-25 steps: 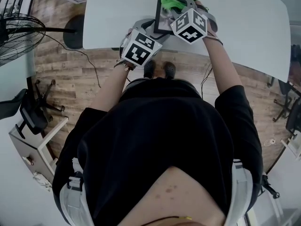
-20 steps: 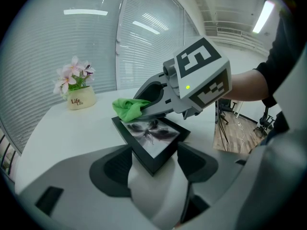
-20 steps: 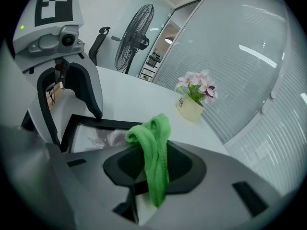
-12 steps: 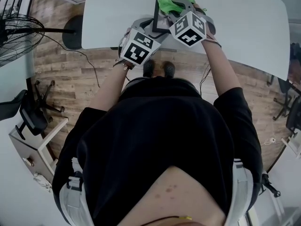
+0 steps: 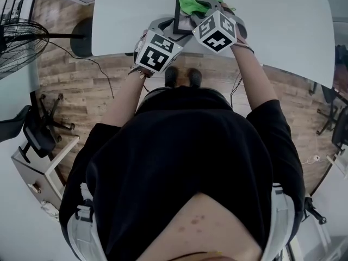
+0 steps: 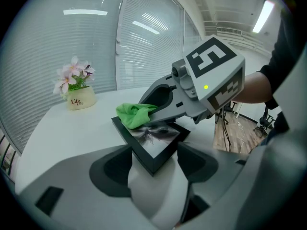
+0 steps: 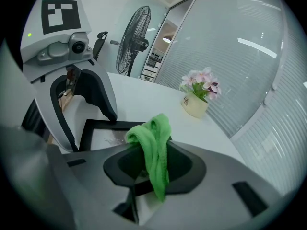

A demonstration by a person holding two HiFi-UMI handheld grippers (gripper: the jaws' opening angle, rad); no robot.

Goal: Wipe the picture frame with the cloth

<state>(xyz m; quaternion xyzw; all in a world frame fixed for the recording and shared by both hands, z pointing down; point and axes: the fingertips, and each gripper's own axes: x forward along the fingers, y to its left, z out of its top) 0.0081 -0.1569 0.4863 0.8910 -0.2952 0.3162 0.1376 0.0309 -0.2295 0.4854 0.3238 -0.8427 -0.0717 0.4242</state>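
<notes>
A black picture frame (image 6: pixel 154 140) lies on the white table (image 5: pixel 130 15) near its front edge. My left gripper (image 6: pixel 154 161) is shut on the frame's near corner, one jaw on each side of it. My right gripper (image 7: pixel 154 169) is shut on a green cloth (image 7: pixel 154 150), which rests bunched on the frame's far part. In the head view the cloth (image 5: pixel 191 2) sits at the top of the frame (image 5: pixel 181 18), with the right gripper (image 5: pixel 200 8) over it and the left gripper (image 5: pixel 169 29) at the frame's lower left.
A cream pot of pink flowers (image 6: pixel 79 96) stands farther back on the table. A standing fan (image 7: pixel 135 38) and an office chair (image 5: pixel 38 129) are on the wooden floor to the left. The person's own body fills the lower head view.
The cloth and the right gripper have slid toward the frame's far edge. Both grippers and the frame sit slightly farther up the head view than before.
</notes>
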